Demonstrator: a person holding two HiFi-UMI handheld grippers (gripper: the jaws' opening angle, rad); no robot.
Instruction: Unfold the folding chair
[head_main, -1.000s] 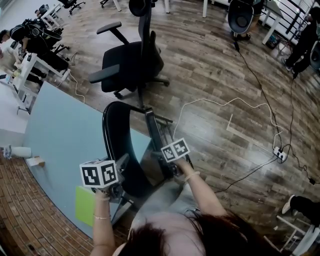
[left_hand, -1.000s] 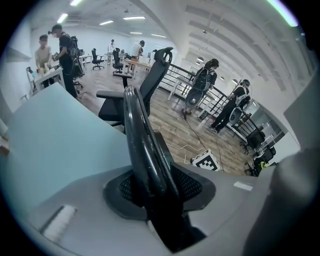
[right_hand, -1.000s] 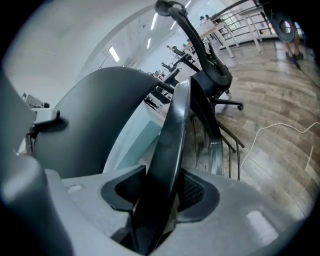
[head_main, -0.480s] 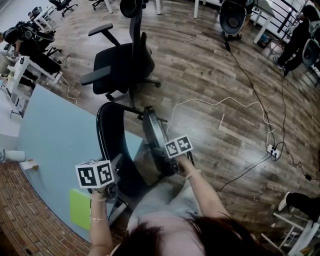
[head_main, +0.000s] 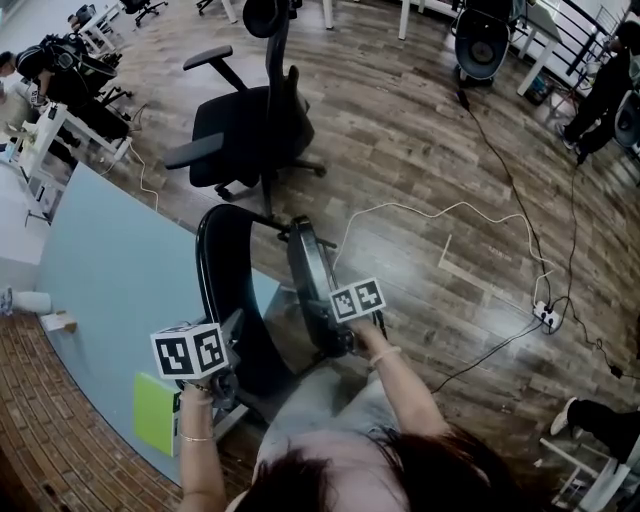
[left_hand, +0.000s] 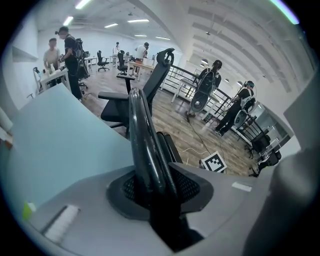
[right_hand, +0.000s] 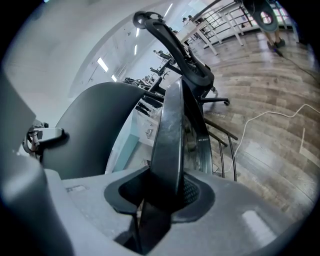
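Note:
The black folding chair (head_main: 225, 290) stands partly folded in front of me, its backrest loop on the left and its seat panel (head_main: 312, 290) on edge to the right. My left gripper (head_main: 238, 332) has just been closing, and its jaws now press on the backrest's black tube frame (left_hand: 142, 130), which runs up between them in the left gripper view. My right gripper (head_main: 337, 338) has also been closing and grips the seat's edge (right_hand: 170, 135), which fills the gap between its pads in the right gripper view.
A black office chair (head_main: 250, 120) stands just beyond the folding chair. A pale blue tabletop (head_main: 110, 290) with a green note (head_main: 155, 412) lies to the left. A white cable and a power strip (head_main: 545, 315) cross the wood floor at the right. People stand at desks far off.
The right gripper has shifted a little sideways along with the seat's edge. The left gripper has stayed where it was on the backrest frame.

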